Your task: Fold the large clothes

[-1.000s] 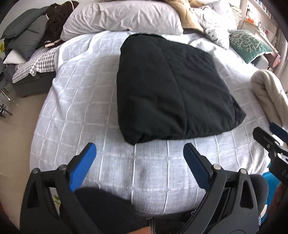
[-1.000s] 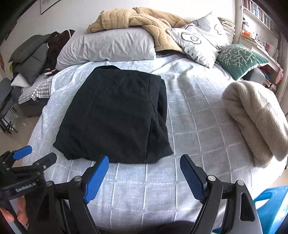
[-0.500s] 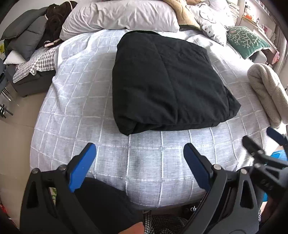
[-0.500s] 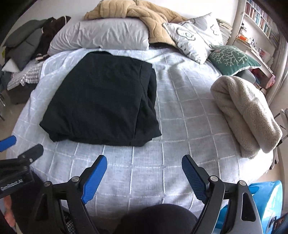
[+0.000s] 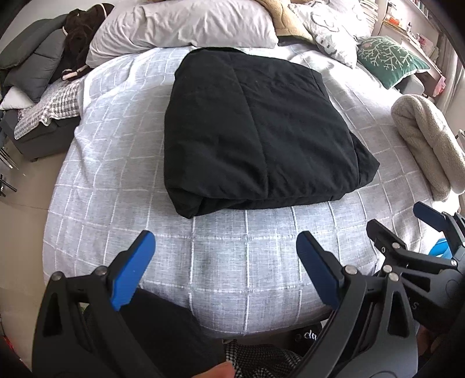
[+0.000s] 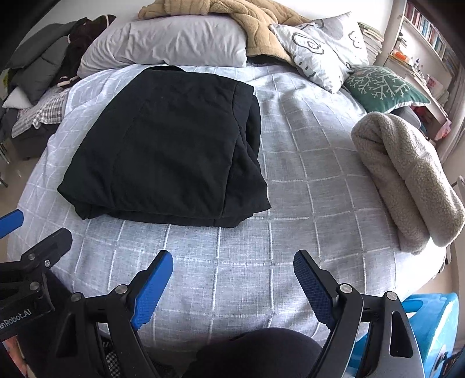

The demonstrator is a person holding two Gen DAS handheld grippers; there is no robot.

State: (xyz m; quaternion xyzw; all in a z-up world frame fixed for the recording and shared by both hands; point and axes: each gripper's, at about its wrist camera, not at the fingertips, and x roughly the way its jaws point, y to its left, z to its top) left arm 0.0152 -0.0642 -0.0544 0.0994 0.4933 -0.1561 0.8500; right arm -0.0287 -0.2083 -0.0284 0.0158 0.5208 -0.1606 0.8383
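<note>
A large black garment (image 5: 255,130) lies folded into a thick rectangle on the grey checked bedspread (image 5: 122,162); it also shows in the right wrist view (image 6: 171,151). My left gripper (image 5: 225,250) is open and empty over the near edge of the bed, short of the garment. My right gripper (image 6: 232,267) is open and empty, also over the near edge, in front of the garment's right corner. The right gripper also shows at the right of the left wrist view (image 5: 407,232), and the left gripper at the left of the right wrist view (image 6: 32,232).
A rolled beige fleece blanket (image 6: 407,177) lies at the bed's right edge. Pillows (image 6: 165,43), a tan blanket (image 6: 247,17) and a green cushion (image 6: 383,87) are at the head. A dark bench with clothes (image 5: 40,96) stands left. A blue plastic stool (image 6: 430,325) is at lower right.
Both grippers have drawn slightly nearer and shifted over the bed's near edge, still open. The black garment has not moved.
</note>
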